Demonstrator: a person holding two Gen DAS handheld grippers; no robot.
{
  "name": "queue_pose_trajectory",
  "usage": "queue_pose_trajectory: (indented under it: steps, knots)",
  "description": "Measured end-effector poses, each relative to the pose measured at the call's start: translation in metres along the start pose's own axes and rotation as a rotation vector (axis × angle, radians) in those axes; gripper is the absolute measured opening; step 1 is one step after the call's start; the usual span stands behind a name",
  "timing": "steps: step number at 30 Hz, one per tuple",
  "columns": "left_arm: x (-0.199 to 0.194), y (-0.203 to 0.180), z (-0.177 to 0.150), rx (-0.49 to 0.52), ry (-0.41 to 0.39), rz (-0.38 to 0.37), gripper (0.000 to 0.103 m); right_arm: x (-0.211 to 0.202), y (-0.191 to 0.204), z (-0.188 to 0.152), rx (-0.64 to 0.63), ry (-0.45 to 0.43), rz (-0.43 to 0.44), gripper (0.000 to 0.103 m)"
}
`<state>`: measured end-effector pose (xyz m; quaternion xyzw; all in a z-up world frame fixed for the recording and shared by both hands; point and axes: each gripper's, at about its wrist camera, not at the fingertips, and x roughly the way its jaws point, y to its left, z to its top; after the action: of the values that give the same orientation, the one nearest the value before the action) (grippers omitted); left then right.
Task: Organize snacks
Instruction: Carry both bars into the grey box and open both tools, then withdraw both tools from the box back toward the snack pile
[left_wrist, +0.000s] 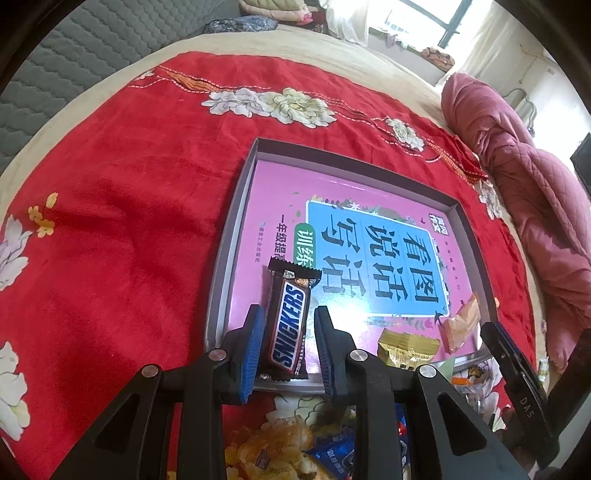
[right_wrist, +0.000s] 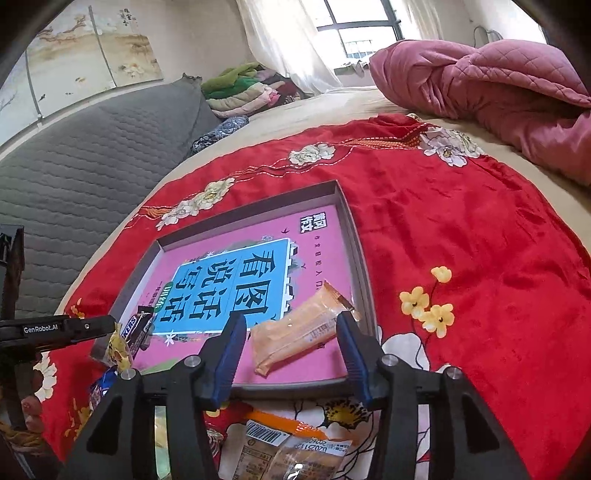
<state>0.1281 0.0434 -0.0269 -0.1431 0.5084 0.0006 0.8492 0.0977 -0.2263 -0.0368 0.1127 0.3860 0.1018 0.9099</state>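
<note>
Your right gripper (right_wrist: 291, 343) is spread, with the orange wafer packet (right_wrist: 295, 328) lying loose between its fingers on the pink book inside the tray (right_wrist: 354, 236). The pads do not press it. The packet's long axis runs diagonally, from near-left to far-right, across the gap. Your left gripper (left_wrist: 290, 336) is nearly pressed together around the Snickers bar (left_wrist: 290, 321), which points straight away from you at the tray's near-left corner. Other snacks wait on the bed nearer you.

Your work surface is a bed (right_wrist: 332, 107) under a red floral cloth (right_wrist: 461, 229). The shallow tray (right_wrist: 354, 243) sits on that cloth. Loose snack packets (right_wrist: 280, 450) lie just beside the tray's near rim.
</note>
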Motion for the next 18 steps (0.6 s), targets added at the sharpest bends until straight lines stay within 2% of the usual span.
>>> queue_pose_trajectory:
  steps: [5, 7, 8, 18]
  knots:
    - [-0.002, -0.001, -0.001, 0.007, 0.003, 0.011, 0.031, -0.002, 0.001, 0.001, 0.001, -0.009, 0.006, 0.052]
    - [-0.003, -0.001, -0.002, 0.010, 0.002, 0.011, 0.033, -0.004, 0.001, 0.001, 0.004, -0.013, 0.014, 0.060]
    - [-0.004, -0.001, -0.002, 0.011, 0.001, 0.014, 0.035, -0.005, 0.001, 0.001, 0.006, -0.016, 0.016, 0.061]
    - [-0.013, -0.001, -0.003, 0.007, -0.003, 0.017, 0.044, -0.010, 0.007, 0.003, -0.020, -0.027, 0.028, 0.062]
